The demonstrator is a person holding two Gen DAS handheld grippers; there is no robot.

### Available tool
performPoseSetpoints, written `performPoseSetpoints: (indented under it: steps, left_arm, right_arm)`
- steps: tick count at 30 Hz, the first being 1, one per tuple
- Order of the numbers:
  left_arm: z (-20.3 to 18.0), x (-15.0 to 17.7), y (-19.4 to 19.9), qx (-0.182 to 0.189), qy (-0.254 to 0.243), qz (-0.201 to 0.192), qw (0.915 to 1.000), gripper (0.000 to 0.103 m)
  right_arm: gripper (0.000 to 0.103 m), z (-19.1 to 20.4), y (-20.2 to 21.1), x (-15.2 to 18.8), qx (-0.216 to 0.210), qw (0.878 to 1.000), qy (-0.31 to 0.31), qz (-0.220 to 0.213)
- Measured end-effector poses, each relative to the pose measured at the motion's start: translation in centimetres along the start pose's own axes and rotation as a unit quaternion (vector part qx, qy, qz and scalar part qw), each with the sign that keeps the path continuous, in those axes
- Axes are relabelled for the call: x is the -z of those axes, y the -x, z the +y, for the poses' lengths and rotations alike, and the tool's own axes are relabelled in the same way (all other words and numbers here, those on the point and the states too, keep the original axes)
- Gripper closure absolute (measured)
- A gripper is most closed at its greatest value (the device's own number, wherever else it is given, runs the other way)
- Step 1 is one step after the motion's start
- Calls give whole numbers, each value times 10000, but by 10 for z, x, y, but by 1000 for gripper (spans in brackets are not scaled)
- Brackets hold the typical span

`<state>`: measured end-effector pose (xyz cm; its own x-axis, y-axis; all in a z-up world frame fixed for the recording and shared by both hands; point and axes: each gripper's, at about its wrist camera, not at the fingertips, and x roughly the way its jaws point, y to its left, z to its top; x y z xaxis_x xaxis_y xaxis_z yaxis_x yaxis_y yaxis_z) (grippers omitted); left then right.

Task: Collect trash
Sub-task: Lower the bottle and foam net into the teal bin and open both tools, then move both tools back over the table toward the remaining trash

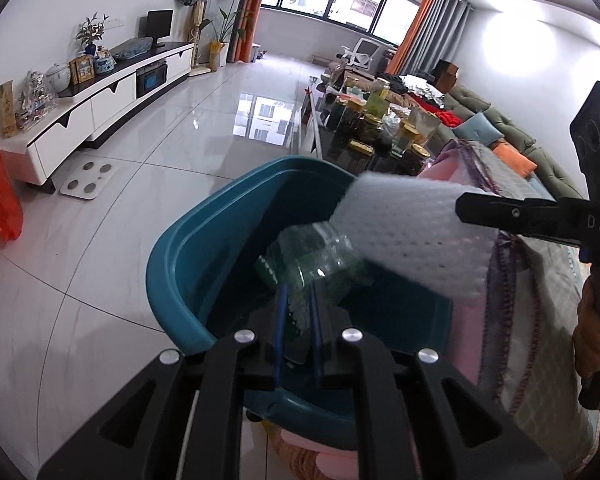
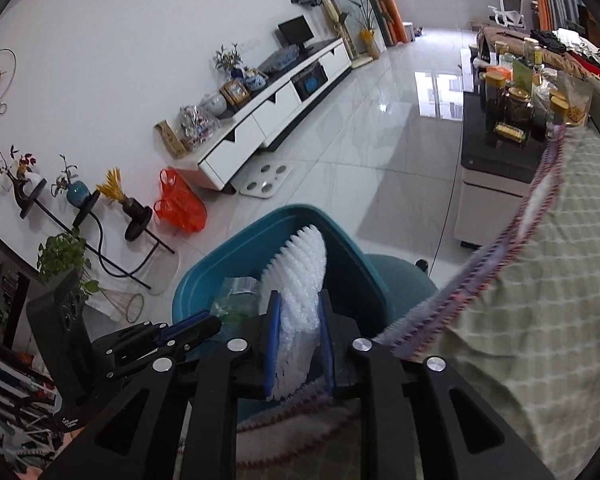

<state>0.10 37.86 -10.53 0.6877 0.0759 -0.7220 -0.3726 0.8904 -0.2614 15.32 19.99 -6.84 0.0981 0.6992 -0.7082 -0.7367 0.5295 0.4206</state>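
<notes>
Both wrist views angled down, close over shared teal bin (image 1: pixel 172 264).

Both grippers, left gripper (image 1: pixel 298 320) & right gripper (image 2: pixel 299 324): black linkage arms w/ silver round screws, blue finger pads.

Teal bin (image 1: pixel 180 256), white dimpled foam sheet (image 1: pixel 412 236), red bag (image 2: pixel 180 204), green checked cloth (image 2: pixel 540 240).

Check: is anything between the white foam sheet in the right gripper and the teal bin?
Nothing visible blocks it. The white foam sheet, between the right gripper's pads, already hangs over the teal bin's open mouth, beside the clear plastic bag in the left gripper.
</notes>
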Motion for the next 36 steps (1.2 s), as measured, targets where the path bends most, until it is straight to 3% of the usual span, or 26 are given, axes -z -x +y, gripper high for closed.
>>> performPoseSetpoints:
  steps: [6,15,22,29,36]
  left_arm:
    - [4,-1,-5,-47,155,9,9999,81]
    - [-11,-1,18,59,34,-349,9994,74]
    - [-55,5,63,529,-546,-908,9930,54]
    - [-137,28,83,1534,-1517,-934,9720,49]
    - [-224,59,83,2543,-2398,-579,9351,49]
  right_arm:
    - [57,11,-10,0,41,9998,104,152]
    - [55,1,24,6,-79,9999,44,-137]
    - [55,-7,91,28,-150,9967,163,-780]
    - [53,-31,169,72,160,9895,85,-1435]
    - [53,-68,243,118,819,9769,-328,-1949]
